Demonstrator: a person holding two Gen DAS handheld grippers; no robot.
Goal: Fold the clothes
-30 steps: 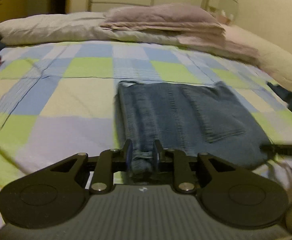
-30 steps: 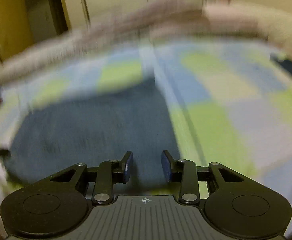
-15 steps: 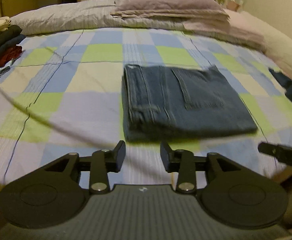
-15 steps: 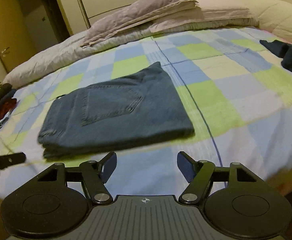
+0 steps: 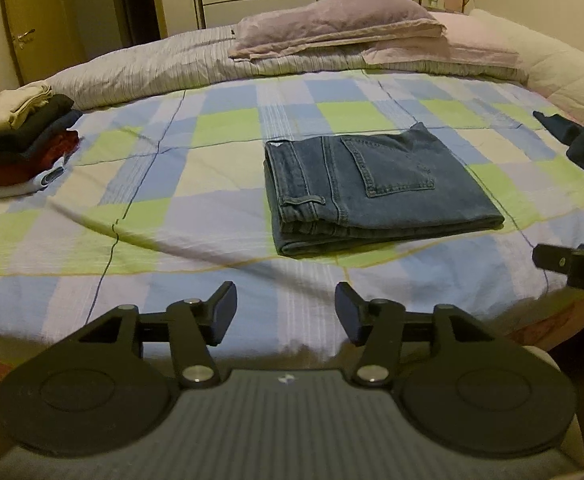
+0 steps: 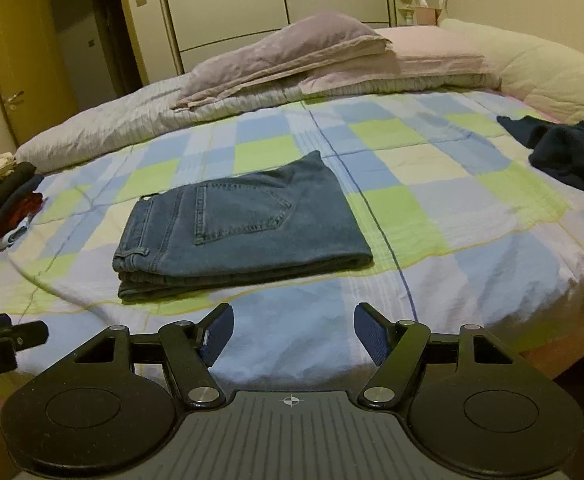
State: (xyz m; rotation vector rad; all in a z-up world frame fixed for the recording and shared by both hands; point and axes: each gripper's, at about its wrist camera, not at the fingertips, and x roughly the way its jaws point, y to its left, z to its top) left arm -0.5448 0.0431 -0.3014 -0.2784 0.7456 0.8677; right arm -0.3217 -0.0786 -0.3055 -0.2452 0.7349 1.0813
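Note:
Folded blue jeans point(image 5: 375, 186) point(image 6: 240, 224) lie flat on the checked bedspread point(image 5: 172, 184) point(image 6: 451, 216), back pocket up. My left gripper point(image 5: 286, 312) hovers over the bed's near edge, short of the jeans; its jaws are opening and nothing is between them. My right gripper point(image 6: 293, 334) is open and empty, also drawn back from the jeans. A tip of the right gripper point(image 5: 571, 268) shows at the right edge of the left wrist view, and the left gripper's tip point(image 6: 8, 338) at the left edge of the right wrist view.
A stack of folded clothes point(image 5: 16, 136) point(image 6: 0, 200) sits at the bed's left side. A dark unfolded garment point(image 5: 579, 144) point(image 6: 571, 152) lies at the right. Pillows point(image 5: 331, 24) point(image 6: 292, 52) and a rolled duvet line the far side; a wardrobe and door stand behind.
The left gripper let go of the jeans' near edge and both grippers opened. Both pulled back and up from the jeans, which now lie folded and free on the bed.

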